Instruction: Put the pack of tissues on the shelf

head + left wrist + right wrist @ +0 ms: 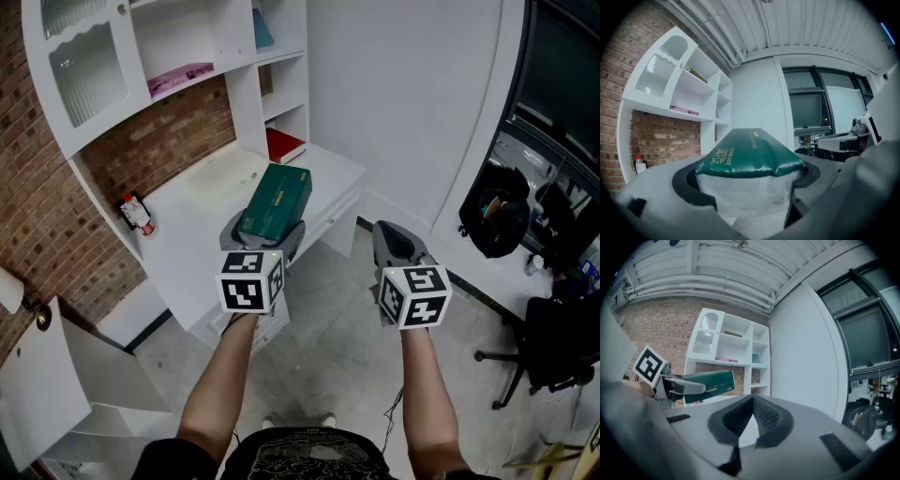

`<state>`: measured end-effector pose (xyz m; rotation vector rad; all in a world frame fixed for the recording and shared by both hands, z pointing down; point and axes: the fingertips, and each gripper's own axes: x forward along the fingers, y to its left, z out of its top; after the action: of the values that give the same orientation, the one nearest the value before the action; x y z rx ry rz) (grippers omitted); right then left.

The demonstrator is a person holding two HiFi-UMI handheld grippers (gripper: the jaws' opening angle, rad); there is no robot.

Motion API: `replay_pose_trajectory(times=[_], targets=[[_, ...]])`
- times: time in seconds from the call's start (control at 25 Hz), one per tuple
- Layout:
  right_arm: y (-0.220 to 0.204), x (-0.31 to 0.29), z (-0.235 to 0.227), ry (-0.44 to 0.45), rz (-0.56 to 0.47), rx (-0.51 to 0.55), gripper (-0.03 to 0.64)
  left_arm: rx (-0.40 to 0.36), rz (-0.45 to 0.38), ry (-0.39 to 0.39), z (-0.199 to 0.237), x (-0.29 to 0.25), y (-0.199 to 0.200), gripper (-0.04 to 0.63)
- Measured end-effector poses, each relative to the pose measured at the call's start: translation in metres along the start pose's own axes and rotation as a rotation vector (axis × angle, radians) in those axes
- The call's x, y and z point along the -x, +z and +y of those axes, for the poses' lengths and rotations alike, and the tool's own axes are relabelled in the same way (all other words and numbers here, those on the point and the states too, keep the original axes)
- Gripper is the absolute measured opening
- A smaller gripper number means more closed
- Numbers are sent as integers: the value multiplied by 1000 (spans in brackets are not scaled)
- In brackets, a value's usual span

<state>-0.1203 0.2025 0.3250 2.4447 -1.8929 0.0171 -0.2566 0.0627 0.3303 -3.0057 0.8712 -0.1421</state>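
Half done, by my reckoning: my left tool [265, 236] pinches the green plastic-wrapped pack of tissues [275, 201], held level in the air short of the white shelf unit [234, 56]; placing it is still to do. Right tool [398, 246] pressed together, empty. White tabletop [187, 234] under the shelves carries a small red-capped bottle [137, 214]; red brick wall [37, 216] behind, grey floor [328, 319] underfoot.

Pack of tissues [274, 202] — rectangular, dark green top with pale print, clear wrap showing white at its near end. It is held level in the air, its near end clamped between the jaws of the left gripper [265, 232]. Shelf [246, 108] — white, upright, with open compartments — stands at the pack's 11 o'clock, apart from it.
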Motion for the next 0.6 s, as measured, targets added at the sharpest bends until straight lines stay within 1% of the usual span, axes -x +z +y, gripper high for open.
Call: replay_pose_trajectory(times=[0.32, 0.48, 0.6], targets=[[-16, 9, -35, 26, 23, 6, 3, -10, -2, 3, -40, -23, 2, 466], [-22, 9, -46, 31, 30, 10, 3, -4, 2, -7, -49, -36, 1, 466], [-24, 5, -56, 28, 19, -10, 3, -18, 11, -11, -55, -47, 1, 466]])
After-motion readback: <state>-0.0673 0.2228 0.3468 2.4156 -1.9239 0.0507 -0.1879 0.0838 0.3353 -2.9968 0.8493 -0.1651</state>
